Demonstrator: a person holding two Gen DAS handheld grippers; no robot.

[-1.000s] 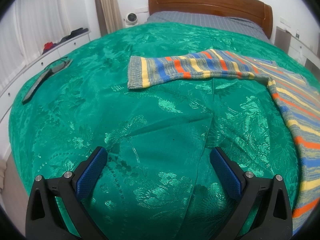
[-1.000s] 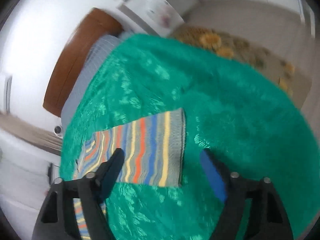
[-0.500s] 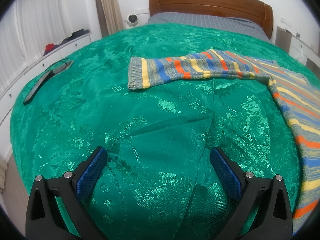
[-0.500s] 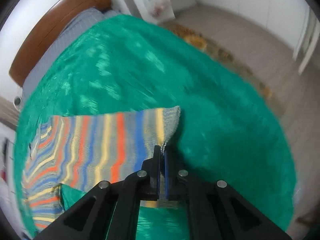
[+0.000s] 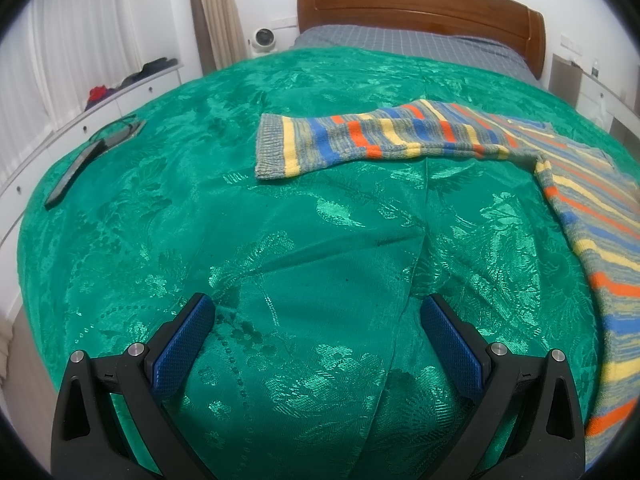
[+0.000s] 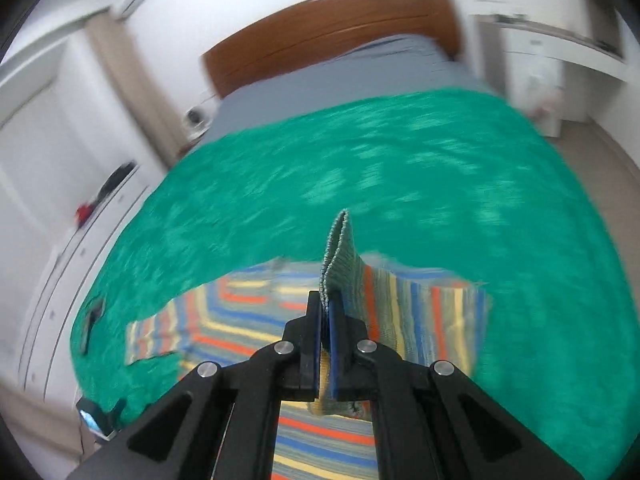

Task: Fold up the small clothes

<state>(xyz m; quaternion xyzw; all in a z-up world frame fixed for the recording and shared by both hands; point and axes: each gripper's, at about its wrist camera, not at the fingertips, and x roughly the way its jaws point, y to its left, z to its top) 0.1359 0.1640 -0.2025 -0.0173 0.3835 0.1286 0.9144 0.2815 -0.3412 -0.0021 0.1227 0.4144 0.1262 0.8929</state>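
A striped knit sweater [image 5: 580, 208] in grey, blue, orange and yellow lies on the green bedspread [image 5: 280, 240]. One sleeve [image 5: 360, 142] stretches left across the bed in the left wrist view. My left gripper [image 5: 318, 336] hovers open over bare bedspread, well short of that sleeve. In the blurred right wrist view my right gripper [image 6: 326, 310] is shut on the grey ribbed cuff [image 6: 340, 252] of the other sleeve, lifted above the sweater body [image 6: 248, 320]. The cuff stands up between the blue pads [image 6: 335, 344].
A dark flat device [image 5: 74, 168] with a cable lies near the bed's left edge. White drawers [image 5: 120, 96] run along the left wall. The wooden headboard [image 5: 420, 4] and grey sheet [image 5: 400, 42] are at the far end. A white bedside unit [image 6: 536, 92] stands at the right.
My right gripper closed on the sleeve cuff, then swung up and across, rolling, carrying the sleeve over the sweater body. The left gripper stayed where it was, open.
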